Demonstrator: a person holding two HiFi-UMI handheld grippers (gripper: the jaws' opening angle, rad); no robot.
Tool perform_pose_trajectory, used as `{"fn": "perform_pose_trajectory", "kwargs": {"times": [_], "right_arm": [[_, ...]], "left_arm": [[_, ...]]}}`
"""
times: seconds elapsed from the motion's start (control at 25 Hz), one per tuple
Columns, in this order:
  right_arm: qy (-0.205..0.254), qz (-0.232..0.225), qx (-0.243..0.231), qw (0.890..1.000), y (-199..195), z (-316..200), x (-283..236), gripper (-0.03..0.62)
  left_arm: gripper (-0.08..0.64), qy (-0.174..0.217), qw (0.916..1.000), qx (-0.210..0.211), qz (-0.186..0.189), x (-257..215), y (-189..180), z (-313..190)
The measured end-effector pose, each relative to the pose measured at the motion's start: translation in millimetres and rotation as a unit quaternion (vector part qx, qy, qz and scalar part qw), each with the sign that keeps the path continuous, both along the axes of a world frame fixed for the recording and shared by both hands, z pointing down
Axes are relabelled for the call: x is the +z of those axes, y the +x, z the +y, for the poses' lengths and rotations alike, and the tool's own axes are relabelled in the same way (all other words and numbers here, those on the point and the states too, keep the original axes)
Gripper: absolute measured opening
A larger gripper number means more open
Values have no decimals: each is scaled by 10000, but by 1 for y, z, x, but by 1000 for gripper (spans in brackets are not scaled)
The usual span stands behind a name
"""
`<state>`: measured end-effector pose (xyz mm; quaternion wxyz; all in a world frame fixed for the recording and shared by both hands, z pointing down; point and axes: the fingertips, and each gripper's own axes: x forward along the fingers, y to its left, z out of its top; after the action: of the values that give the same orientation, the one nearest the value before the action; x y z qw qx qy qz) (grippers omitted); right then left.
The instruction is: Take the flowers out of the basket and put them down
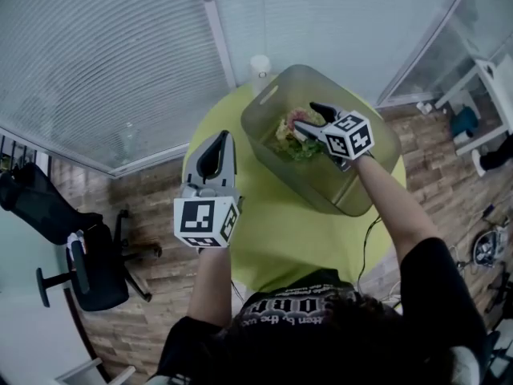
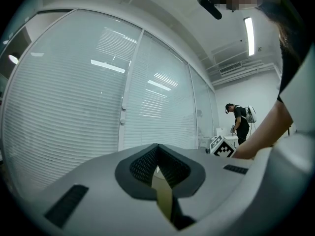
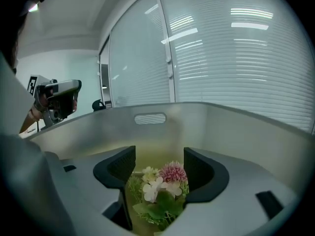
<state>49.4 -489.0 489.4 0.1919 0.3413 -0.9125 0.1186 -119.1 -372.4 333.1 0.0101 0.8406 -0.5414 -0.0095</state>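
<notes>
At the lower left of the head view we see a black office chair (image 1: 84,267) on the wood-look floor. Right of it, just left of centre, our left gripper (image 1: 220,139) hangs over the near-left edge of the round yellow-green table (image 1: 280,239). In the left gripper view its jaws are pressed together with nothing between them, pointing at the window blinds (image 2: 74,97). A person (image 2: 241,122) stands far off at the right of that view.

Moving right in the head view, the translucent grey basket (image 1: 357,191) stands on the table, upper centre. The flowers (image 1: 292,135) lie inside it on the bottom: pink and white blooms over green leaves. Our right gripper (image 1: 308,116) reaches down into the basket from the right.

In the right gripper view its jaws stand spread, and the flowers (image 3: 160,183) show in the gap between them, low in the frame. We see neither pad pressing on them. The basket's far wall (image 3: 221,127) rises behind, with a handle slot (image 3: 149,118) at its top, and the left gripper (image 3: 59,100) shows at the far left
</notes>
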Motion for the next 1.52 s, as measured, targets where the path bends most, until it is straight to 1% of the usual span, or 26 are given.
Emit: {"fn": "perform_pose_trajectory", "kwargs": {"times": [0.16,0.32,0.44,0.56,0.72,0.88,1.0,1.12,1.16,1.28,1.4,1.52], "right_arm": [[-188,205,129,9995,0,-4,26,333],[-452,385,104,9982,-1,-4,53,358],[-678,654,133,9955,1,-3,74,385],[-884,741,244,9930,3,-2,92,391],[-1007,1103,96,9887,5,9,116,391],[-1202,982,52,9879,-1,10,127,391],[-1227,1288,-206,9838,-5,19,136,391],[-1236,1424,-284,9816,-4,21,140,388],[-1230,1465,-287,9811,-4,21,141,377],[-1238,1599,-161,9792,0,17,138,278],[-1288,1510,49,9801,2,12,131,183],[-1300,1451,190,9807,8,12,124,113]], "left_arm": [[2,9,9999,104,-27,-1,6,-9],[2,-9,9998,213,-25,2,12,-14],[2,-93,9995,289,-44,9,16,-16],[2,-192,9991,386,-33,16,20,-18],[2,-297,9987,404,-61,25,20,-16],[2,-296,9984,439,-183,25,16,-14],[2,-341,9985,372,-209,28,13,-10],[2,-372,9986,319,-219,31,9,-8],[2,-380,9985,314,-224,30,9,-7],[2,-356,9987,302,-202,26,10,-7],[2,-290,9991,237,-195,22,12,-5],[2,-316,9993,123,-130,18,13,-5]]}}
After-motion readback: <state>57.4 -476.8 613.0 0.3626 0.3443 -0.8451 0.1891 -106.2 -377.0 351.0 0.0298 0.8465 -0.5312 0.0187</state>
